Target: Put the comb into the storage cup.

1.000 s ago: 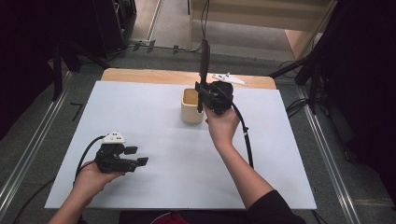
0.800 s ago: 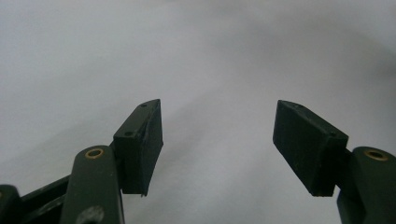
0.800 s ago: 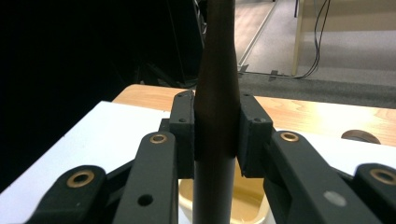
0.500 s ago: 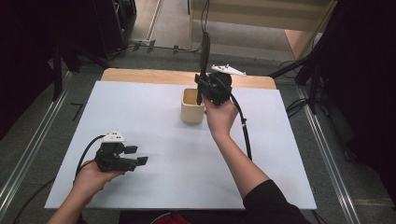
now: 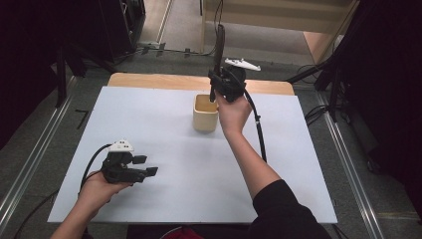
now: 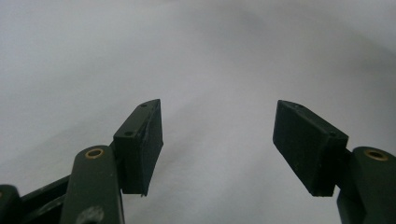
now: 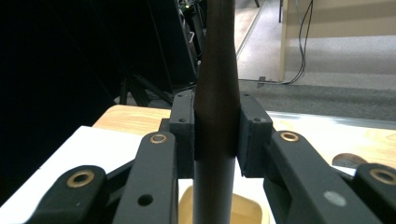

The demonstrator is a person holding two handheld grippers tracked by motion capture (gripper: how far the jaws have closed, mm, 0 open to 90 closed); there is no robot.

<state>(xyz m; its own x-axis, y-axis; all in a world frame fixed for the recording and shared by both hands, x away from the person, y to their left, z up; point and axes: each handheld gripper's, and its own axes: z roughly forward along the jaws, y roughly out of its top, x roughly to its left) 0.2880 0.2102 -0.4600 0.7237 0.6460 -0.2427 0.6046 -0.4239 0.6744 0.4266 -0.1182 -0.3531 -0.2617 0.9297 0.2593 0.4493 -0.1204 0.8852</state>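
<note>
A long dark brown utensil handle (image 5: 219,45) stands nearly upright, and my right gripper (image 5: 215,85) is shut on it above the far rim of a cream cup (image 5: 205,114). In the right gripper view both pads (image 7: 182,135) press the handle (image 7: 215,93), and the cup (image 7: 250,210) lies below; the handle's lower end is hidden. My left gripper (image 5: 147,167) rests low over the white table top (image 5: 149,124) at the near left. In the left gripper view it (image 6: 217,140) stands open with nothing between its jaws.
A bare wooden strip (image 5: 149,79) runs along the table's far edge. The right gripper's cable (image 5: 259,132) trails back along the forearm. Dark stands (image 5: 64,69) and metal floor rails (image 5: 30,164) flank the table.
My right hand has carried the handle up and toward the table's far edge, from beside the cup to above its far rim. The left hand has stayed put.
</note>
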